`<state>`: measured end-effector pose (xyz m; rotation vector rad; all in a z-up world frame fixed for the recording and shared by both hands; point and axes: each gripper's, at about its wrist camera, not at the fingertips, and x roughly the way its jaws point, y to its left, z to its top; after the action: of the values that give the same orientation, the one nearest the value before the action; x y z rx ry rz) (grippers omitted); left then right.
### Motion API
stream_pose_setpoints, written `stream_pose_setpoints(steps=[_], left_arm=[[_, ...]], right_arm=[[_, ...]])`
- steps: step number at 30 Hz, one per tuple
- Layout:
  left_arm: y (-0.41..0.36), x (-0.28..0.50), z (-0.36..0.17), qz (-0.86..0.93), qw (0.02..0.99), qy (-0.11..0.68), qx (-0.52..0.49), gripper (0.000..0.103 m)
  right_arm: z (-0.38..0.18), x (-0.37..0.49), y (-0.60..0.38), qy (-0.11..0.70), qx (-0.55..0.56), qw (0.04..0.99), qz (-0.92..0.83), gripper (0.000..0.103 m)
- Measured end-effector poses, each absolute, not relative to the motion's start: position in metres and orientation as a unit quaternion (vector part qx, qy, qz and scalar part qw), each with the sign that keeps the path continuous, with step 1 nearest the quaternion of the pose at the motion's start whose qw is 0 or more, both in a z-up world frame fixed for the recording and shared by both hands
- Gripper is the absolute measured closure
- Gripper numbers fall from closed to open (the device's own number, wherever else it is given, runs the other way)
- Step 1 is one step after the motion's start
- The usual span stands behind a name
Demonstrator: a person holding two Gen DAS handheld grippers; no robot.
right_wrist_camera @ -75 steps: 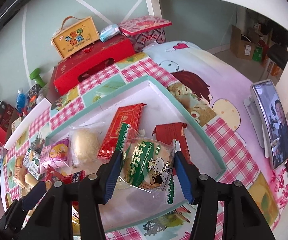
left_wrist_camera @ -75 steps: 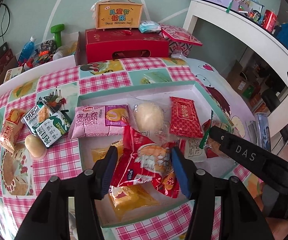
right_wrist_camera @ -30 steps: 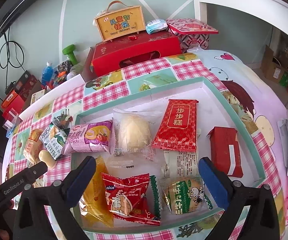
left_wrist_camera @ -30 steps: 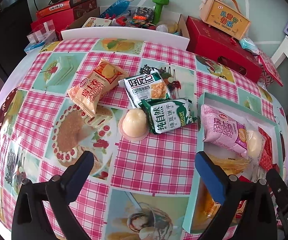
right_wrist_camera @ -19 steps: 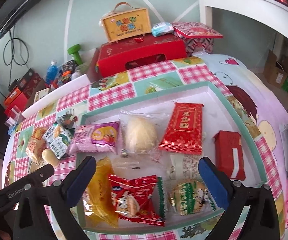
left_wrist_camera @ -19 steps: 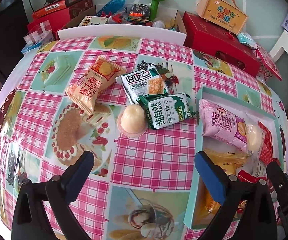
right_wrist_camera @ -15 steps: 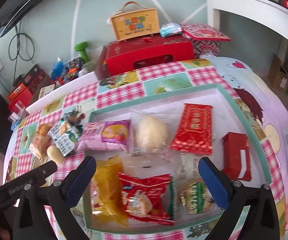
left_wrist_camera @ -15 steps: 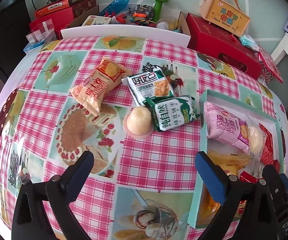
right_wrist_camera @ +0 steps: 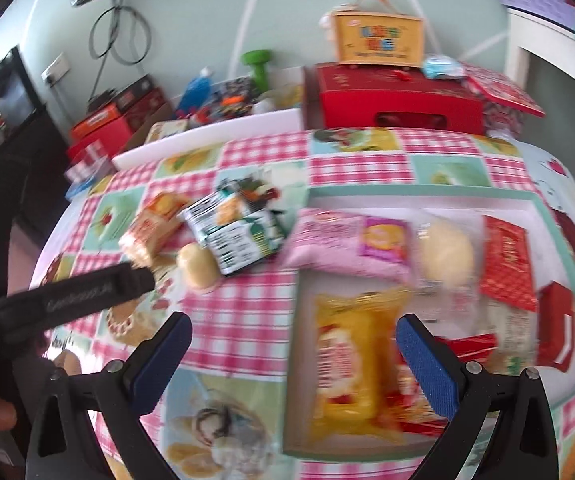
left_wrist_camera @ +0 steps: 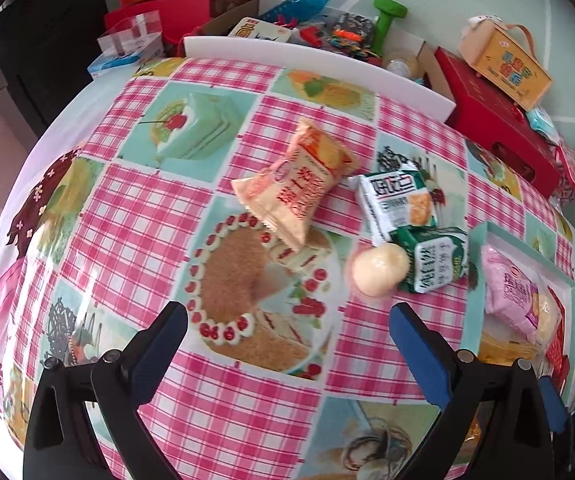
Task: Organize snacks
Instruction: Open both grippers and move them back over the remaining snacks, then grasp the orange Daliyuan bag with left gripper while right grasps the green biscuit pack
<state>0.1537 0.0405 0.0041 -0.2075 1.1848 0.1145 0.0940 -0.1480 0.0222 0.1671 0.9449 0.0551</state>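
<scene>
Over the tabletop's middle, left gripper [left_wrist_camera: 287, 332] hangs spread wide and empty; right gripper [right_wrist_camera: 293, 340] gapes too. Four loose snacks [left_wrist_camera: 299, 192] sit just beside the tray [right_wrist_camera: 419, 194] at the right edge.

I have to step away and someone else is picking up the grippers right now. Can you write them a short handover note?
Left gripper: open, empty, above the tablecloth.
Right gripper: open, empty, over the tray's near-left corner.
In the tray: pink Swiss roll, yellow packet, pale bun, red packets; blur hides detail.
Left on the cloth: orange packet, white cracker pack, green biscuit pack, jelly cup. Tray these.
</scene>
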Motion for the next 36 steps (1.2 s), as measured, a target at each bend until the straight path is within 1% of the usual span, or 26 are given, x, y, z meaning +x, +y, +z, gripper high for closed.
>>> stream_pose_setpoints(steps=[7, 19, 25, 32, 33, 36], left_arm=[[0.06, 0.156, 0.001, 0.067, 0.82, 0.558, -0.107, 0.003], [0.073, 0.17, 0.001, 0.054, 0.821, 0.559, -0.102, 0.003], [0.072, 0.183, 0.004, 0.027, 0.819, 0.563, -0.106, 0.003], [0.076, 0.206, 0.019, 0.008, 0.832, 0.547, -0.092, 0.003], [0.077, 0.211, 0.019, 0.009, 0.831, 0.548, -0.09, 0.003], [0.074, 0.222, 0.017, 0.002, 0.832, 0.55, -0.072, 0.003]], right_arm=[[0.011, 0.101, -0.124, 0.466, 0.069, 0.881, 0.041, 0.0], [0.002, 0.114, -0.114, 0.478, 0.053, 0.876, 0.034, 0.0], [0.013, 0.129, -0.119, 0.473, 0.069, 0.878, 0.031, 0.0], [0.029, 0.154, -0.12, 0.457, 0.07, 0.886, 0.041, 0.0], [0.029, 0.158, -0.12, 0.457, 0.072, 0.885, 0.046, 0.002], [0.024, 0.171, -0.116, 0.465, 0.068, 0.881, 0.061, 0.011]])
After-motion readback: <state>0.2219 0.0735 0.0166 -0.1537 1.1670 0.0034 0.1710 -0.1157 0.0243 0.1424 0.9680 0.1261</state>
